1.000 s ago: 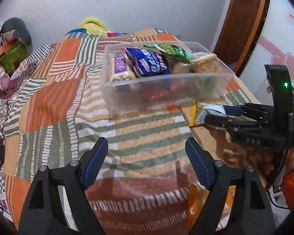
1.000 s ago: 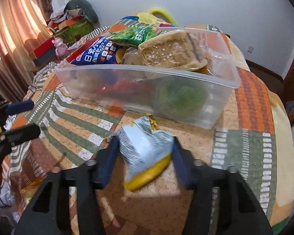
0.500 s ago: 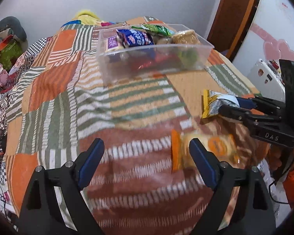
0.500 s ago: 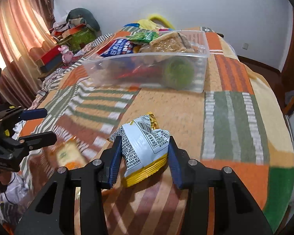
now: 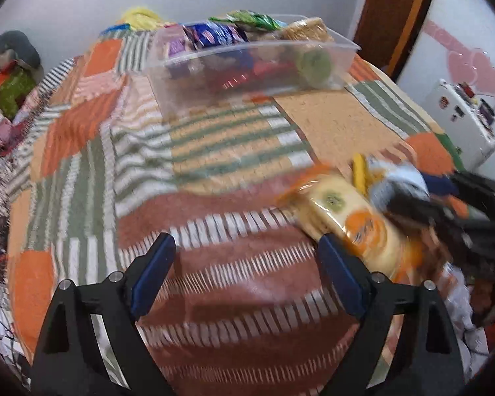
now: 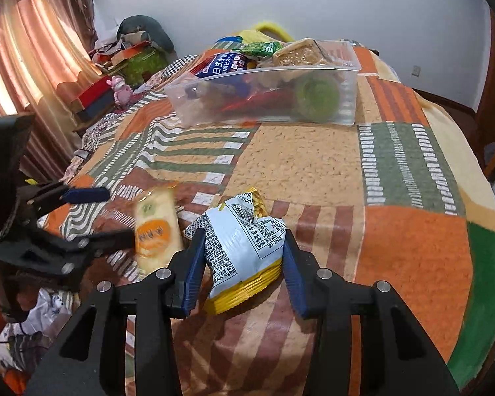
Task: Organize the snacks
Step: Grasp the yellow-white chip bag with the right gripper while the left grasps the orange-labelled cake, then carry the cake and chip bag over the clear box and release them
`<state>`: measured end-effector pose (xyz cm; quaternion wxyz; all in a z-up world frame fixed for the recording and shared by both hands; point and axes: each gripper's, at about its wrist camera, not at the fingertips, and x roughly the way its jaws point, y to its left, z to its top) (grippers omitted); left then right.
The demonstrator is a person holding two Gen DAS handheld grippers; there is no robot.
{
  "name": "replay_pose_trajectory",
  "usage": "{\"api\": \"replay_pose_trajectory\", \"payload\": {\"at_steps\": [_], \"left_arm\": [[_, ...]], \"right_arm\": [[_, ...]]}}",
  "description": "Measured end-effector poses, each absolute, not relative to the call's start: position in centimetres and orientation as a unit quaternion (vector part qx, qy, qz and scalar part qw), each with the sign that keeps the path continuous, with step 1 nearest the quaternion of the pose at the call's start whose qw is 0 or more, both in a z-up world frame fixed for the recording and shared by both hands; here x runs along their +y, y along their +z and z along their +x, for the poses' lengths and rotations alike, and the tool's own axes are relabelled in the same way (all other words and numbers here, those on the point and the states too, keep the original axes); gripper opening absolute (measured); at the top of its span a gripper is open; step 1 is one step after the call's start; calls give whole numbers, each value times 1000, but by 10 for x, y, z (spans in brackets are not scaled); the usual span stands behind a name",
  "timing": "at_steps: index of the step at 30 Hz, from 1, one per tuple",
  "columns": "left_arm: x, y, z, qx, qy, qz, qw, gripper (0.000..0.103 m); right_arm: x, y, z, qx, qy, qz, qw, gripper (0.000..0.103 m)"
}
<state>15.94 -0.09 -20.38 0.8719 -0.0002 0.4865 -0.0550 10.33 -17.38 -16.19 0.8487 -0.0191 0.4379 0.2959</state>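
Observation:
A clear plastic bin (image 5: 346, 53) full of snack packs stands at the far end of the bed; it also shows in the right wrist view (image 6: 349, 99). My right gripper (image 6: 244, 264) is shut on a white and yellow snack bag (image 6: 244, 250), low over the blanket. A yellow and orange cracker pack (image 5: 349, 221) lies on the blanket just ahead of my left gripper's right finger; it also shows in the right wrist view (image 6: 155, 227). My left gripper (image 5: 244, 274) is open and empty.
A patchwork blanket (image 5: 214, 151) covers the bed. Clutter and a pink toy (image 6: 120, 90) sit by the curtain on the left. A white appliance (image 5: 462, 122) and a door stand to the right.
Both grippers have pulled back from the bin toward the near end of the bed. The right one keeps its bag. The cracker pack has come into view by the left gripper.

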Motion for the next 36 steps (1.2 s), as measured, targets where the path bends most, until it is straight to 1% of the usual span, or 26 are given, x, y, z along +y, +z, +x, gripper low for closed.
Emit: {"api": "replay_pose_trajectory", "payload": {"at_steps": [6, 12, 15, 18, 19, 20, 21, 22, 23, 24, 25, 30, 36], "left_arm": [[4, -193, 184, 470, -24, 0, 883, 89], [-2, -175, 174, 453, -49, -38, 889, 89], [-17, -176, 167, 459, -74, -45, 884, 86], [-35, -182, 164, 466, -91, -32, 879, 76], [-41, -186, 165, 472, -97, -26, 876, 69], [-45, -190, 165, 479, -101, -24, 872, 61], [-49, -194, 166, 485, -105, -23, 868, 56], [-51, -199, 167, 493, -107, -22, 863, 48], [-52, -204, 168, 498, -108, -21, 860, 41], [-53, -207, 168, 499, -106, -19, 860, 39], [-53, -209, 167, 497, -102, -14, 861, 34], [-45, -201, 165, 475, -93, -10, 875, 34], [-24, -177, 176, 447, -76, -23, 891, 34]], "right_arm": [[-176, -161, 100, 432, 284, -9, 856, 40], [-189, -145, 100, 408, 255, -11, 877, 40], [-197, -137, 102, 397, 243, -6, 885, 40], [-203, -131, 102, 389, 235, -2, 891, 40], [-205, -130, 102, 388, 233, 0, 892, 40], [-206, -128, 102, 386, 231, 1, 893, 40], [-207, -128, 102, 386, 231, 1, 893, 40], [-208, -127, 102, 385, 230, 1, 894, 40], [-209, -127, 102, 384, 228, 1, 894, 40], [-209, -127, 102, 385, 228, 1, 894, 40], [-210, -127, 102, 385, 228, 3, 894, 40], [-209, -127, 104, 383, 230, 7, 895, 40], [-202, -119, 114, 371, 234, 11, 898, 40]]}}
